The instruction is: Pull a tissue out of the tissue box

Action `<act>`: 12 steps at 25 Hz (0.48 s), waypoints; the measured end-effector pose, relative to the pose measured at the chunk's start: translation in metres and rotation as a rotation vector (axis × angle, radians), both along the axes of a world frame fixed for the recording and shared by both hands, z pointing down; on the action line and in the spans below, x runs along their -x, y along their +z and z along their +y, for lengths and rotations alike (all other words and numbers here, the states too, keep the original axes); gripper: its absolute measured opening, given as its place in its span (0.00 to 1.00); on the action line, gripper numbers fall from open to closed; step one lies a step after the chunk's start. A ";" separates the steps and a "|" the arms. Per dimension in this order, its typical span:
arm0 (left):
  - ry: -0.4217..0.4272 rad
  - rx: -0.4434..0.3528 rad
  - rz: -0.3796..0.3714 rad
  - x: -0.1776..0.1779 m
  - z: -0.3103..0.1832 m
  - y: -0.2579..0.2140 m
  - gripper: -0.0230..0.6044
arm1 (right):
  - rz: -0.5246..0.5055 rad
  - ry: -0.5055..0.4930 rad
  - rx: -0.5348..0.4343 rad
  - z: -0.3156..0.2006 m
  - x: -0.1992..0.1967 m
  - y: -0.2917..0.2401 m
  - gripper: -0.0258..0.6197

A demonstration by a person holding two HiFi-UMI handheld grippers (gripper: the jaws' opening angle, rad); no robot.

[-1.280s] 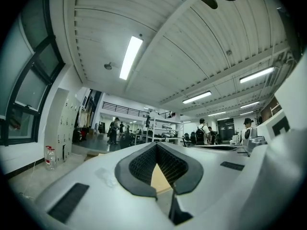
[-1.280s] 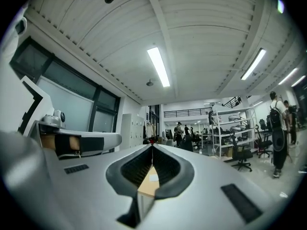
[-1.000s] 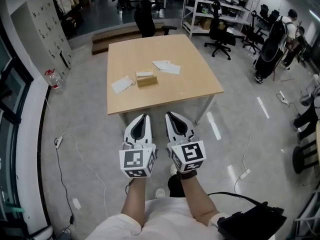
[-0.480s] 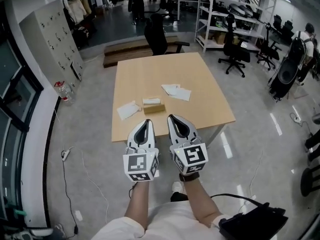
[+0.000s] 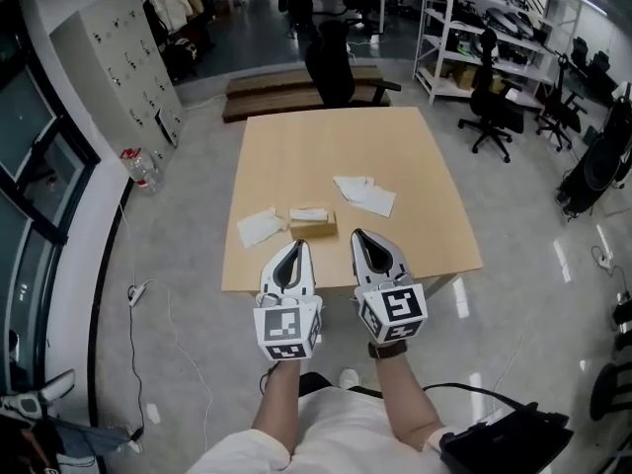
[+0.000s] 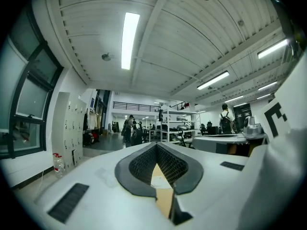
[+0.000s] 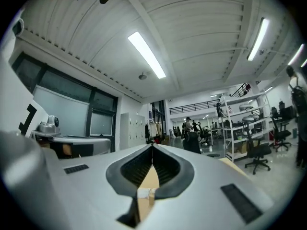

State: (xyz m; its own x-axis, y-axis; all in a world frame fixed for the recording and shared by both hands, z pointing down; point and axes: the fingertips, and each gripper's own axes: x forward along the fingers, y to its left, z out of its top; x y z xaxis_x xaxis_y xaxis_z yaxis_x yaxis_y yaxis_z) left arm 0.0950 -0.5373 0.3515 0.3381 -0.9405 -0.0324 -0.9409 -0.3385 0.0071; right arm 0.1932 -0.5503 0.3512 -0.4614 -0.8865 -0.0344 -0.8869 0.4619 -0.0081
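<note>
Approach in progress: the table (image 5: 326, 146) is coming nearer. A second ago both grippers were hanging over bare floor, and now their tips are overlapping its near edge at frame centre. The tissue box (image 5: 312, 223) is sitting just above the tips, untouched, so the pull is still waiting. The left gripper (image 5: 294, 245) and right gripper (image 5: 359, 234) are pointing level, side by side, with jaws pressed together and pinching nothing.

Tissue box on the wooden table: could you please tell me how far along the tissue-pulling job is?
Done: white tissues already lie loose on the light wooden table beside the small brown tissue box. In hand: nothing; the left gripper and right gripper are shut and empty, short of the box. Left: reach the box, grip the white tissue at its top and pull.
</note>
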 end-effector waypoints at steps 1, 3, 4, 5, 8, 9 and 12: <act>-0.007 0.009 0.001 0.003 -0.006 0.002 0.04 | -0.002 -0.008 0.015 -0.007 0.003 0.005 0.05; -0.019 0.018 0.008 0.011 -0.014 0.002 0.04 | 0.002 -0.025 0.030 -0.015 0.012 0.008 0.05; -0.021 0.019 0.011 0.014 -0.018 0.001 0.04 | 0.005 -0.033 0.031 -0.019 0.018 0.007 0.05; -0.023 0.019 0.015 0.017 -0.025 0.000 0.04 | 0.008 -0.041 0.030 -0.024 0.023 0.006 0.05; -0.019 0.023 0.031 0.024 -0.054 0.004 0.04 | 0.024 -0.057 0.026 -0.048 0.038 0.007 0.05; -0.013 0.022 0.034 0.027 -0.069 0.005 0.04 | 0.027 -0.057 0.024 -0.062 0.044 0.007 0.05; 0.003 -0.013 0.044 0.046 -0.119 -0.005 0.04 | 0.042 -0.047 -0.007 -0.110 0.062 -0.002 0.05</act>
State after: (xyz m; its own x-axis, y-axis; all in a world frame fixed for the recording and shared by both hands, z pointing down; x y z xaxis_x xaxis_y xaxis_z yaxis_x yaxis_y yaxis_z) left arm 0.0493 -0.6561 0.3468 0.3392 -0.9388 -0.0599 -0.9387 -0.3420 0.0438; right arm 0.1308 -0.6607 0.3494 -0.5033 -0.8639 -0.0198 -0.8639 0.5026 0.0323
